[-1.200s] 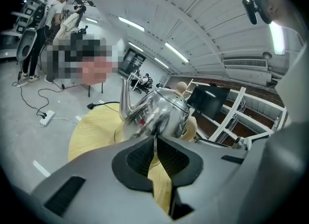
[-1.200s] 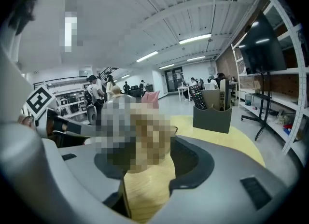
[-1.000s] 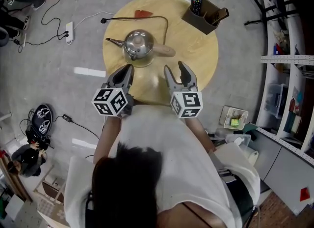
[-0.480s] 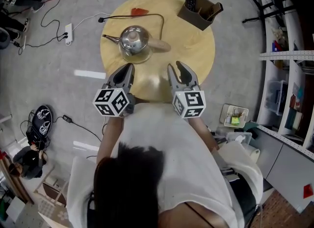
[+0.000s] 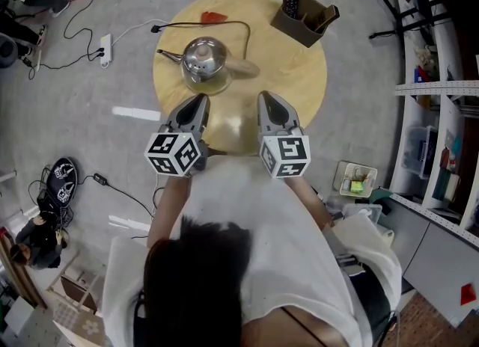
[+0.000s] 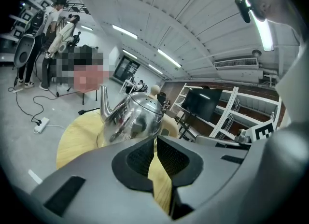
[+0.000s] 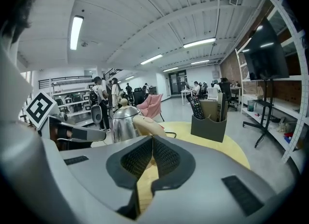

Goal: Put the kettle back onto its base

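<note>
the person wears a white short-sleeved t-shirt (image 5: 262, 241) below dark hair (image 5: 194, 278). the left gripper (image 5: 200, 100) and the right gripper (image 5: 266, 99) are smooth matt grey plastic shells with broad jaws, lined with black mesh-textured pads (image 6: 137, 158). each carries a white cube printed with black square markers (image 5: 175, 154).

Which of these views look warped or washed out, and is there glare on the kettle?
Head view: evenly lit, sharp, with a sheen on the table and a highlight on the kettle. Left gripper view: heavy fisheye, dark corners, ceiling light blown out. Right gripper view: same fisheye, shelving bowed.
</note>
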`<state>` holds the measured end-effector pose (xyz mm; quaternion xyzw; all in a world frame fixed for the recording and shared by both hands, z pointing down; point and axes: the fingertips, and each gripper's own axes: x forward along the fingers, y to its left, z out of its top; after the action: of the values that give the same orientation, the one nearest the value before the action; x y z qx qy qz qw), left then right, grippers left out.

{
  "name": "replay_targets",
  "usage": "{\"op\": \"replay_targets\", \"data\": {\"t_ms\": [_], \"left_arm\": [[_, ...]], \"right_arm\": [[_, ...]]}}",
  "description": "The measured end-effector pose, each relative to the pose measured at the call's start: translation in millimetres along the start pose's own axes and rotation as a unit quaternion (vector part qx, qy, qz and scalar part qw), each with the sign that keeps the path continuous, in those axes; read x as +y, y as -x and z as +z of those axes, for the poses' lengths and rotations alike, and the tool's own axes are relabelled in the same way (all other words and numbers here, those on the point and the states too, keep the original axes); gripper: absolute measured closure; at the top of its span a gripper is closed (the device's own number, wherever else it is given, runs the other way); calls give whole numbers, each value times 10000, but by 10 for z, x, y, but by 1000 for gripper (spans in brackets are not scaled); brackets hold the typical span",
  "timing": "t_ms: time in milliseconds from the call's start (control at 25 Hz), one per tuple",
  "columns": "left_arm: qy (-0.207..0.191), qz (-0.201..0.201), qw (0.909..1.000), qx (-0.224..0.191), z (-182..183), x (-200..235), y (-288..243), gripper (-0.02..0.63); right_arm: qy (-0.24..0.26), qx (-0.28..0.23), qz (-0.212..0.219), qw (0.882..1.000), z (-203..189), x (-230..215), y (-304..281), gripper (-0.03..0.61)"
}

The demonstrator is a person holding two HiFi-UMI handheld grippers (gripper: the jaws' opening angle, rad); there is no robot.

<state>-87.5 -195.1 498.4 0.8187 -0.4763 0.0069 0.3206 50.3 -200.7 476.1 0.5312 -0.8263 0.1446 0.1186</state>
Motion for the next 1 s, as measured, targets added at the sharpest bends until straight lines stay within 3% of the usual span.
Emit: {"op": "replay_targets", "data": {"t_ms": [280, 800, 1000], "left_arm": [[-274, -53, 9996, -25, 52, -58, -21, 572], [-190, 52, 9998, 42, 55, 17, -60, 572], [-197, -1, 9998, 17, 77, -5, -78, 572]], "right_arm": [[71, -2, 150, 9999, 26, 117, -68, 551], [154, 86, 104, 9998, 6, 144, -106, 551], [537, 122, 92, 9984, 36, 207, -109, 551]]}}
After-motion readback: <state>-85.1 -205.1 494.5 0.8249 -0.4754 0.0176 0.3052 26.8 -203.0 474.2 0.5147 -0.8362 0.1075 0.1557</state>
